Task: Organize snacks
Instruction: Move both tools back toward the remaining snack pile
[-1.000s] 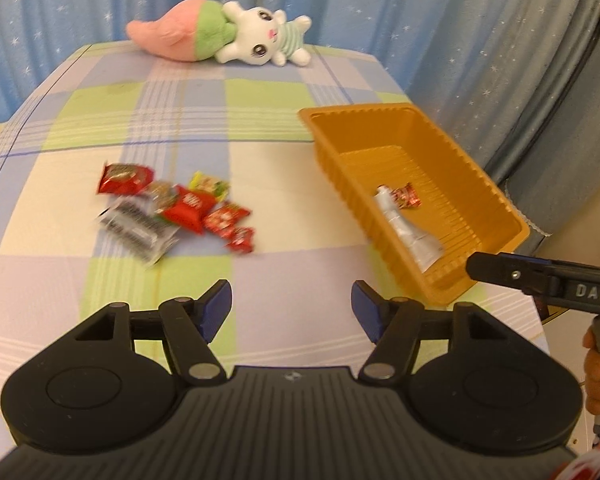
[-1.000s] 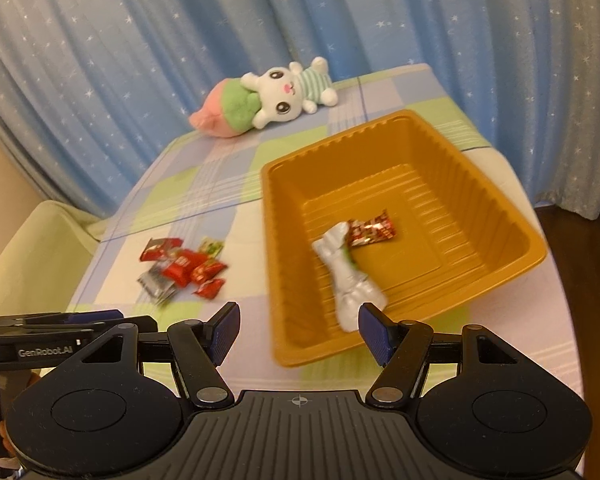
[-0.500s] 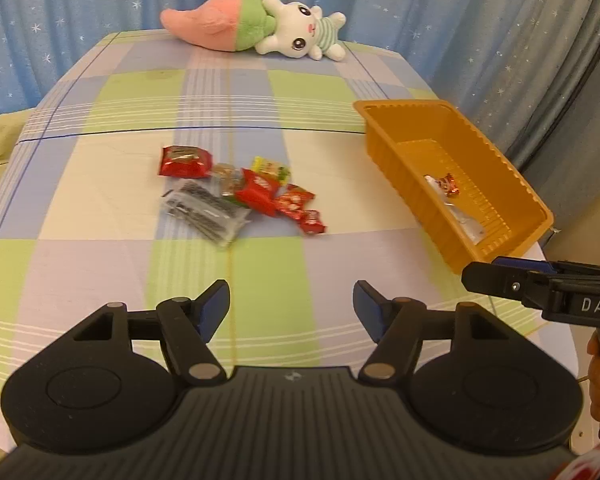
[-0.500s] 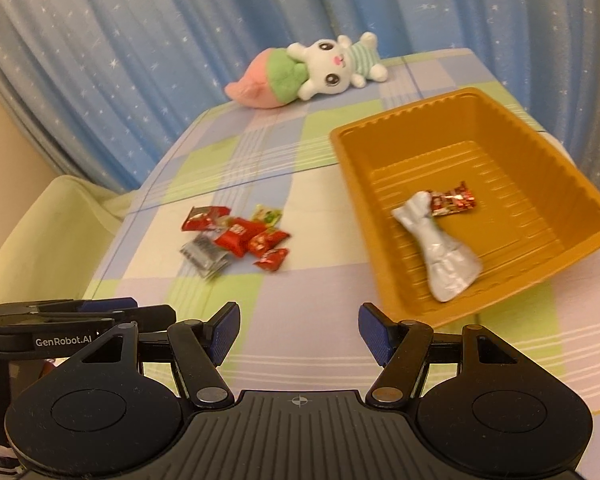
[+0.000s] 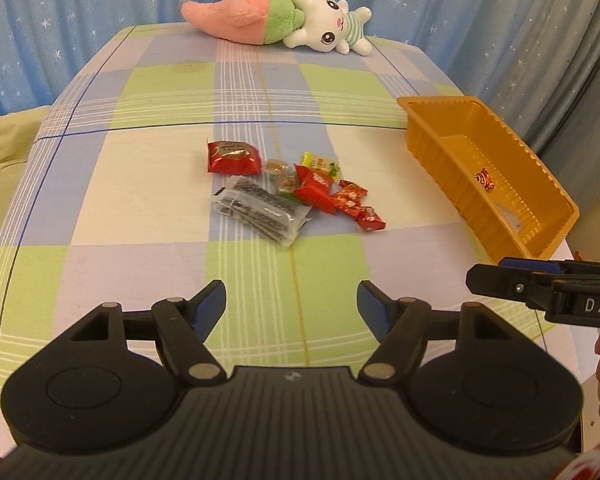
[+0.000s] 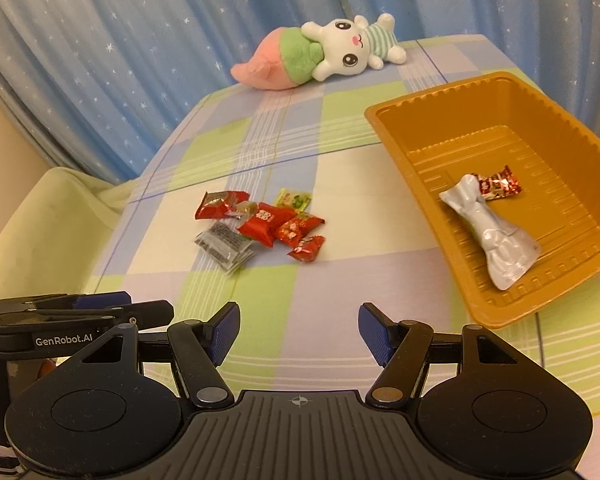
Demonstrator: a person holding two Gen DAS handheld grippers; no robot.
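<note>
1. Left tongs (image 5: pixel 291 300) are opening with nothing between them; right tongs (image 6: pixel 298 330) stand spread and empty, both aimed at the next pick
2. Loose snacks (image 5: pixel 290 194) cluster mid-bench (image 5: pixel 140 208); the orange tray (image 6: pixel 452 128) at the right edge holds two

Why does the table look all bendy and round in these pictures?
In the left wrist view the fisheye lens bows the table edges into a dome; in the right wrist view the orange tray and curtain curve too, with dark corners.
</note>
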